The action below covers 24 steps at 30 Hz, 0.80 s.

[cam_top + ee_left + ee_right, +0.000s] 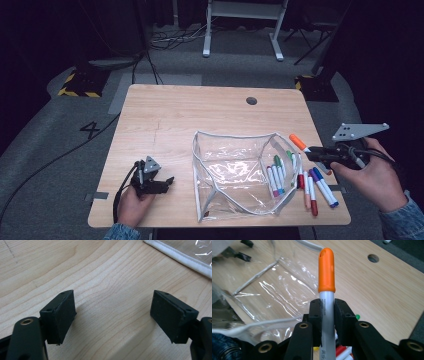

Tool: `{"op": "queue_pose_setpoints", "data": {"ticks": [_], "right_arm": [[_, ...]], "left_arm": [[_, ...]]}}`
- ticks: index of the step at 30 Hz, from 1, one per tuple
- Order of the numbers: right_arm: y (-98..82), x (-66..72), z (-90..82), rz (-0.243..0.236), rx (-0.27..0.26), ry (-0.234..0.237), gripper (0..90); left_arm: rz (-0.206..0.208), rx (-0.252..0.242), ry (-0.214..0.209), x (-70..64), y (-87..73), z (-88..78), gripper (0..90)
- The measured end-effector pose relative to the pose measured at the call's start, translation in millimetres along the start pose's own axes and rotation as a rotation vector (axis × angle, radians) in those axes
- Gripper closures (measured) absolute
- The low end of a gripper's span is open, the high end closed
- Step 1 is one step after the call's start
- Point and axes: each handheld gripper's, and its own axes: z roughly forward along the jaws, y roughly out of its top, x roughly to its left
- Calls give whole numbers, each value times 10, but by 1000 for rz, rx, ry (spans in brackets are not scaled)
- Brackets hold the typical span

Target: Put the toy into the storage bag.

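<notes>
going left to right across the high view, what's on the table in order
left gripper → clear pouch → markers inside the pouch → loose markers on the table → right gripper, shut on the orange-capped marker

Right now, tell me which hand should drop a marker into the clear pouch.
Right. The right gripper already clamps the orange-capped marker beside the clear pouch. The left gripper is open over bare table, holding nothing.
</notes>
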Motion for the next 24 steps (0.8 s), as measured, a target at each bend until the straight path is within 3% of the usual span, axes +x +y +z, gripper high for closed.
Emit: {"op": "queue_pose_setpoints", "data": {"ticks": [8,24], "right_arm": [[230,204,104,-70,2,66,769],[527,586,377,-174,38,180,769]], "left_arm": [[3,3,-2,-2,13,15,191],[2,3,-2,-3,13,15,191]]}}
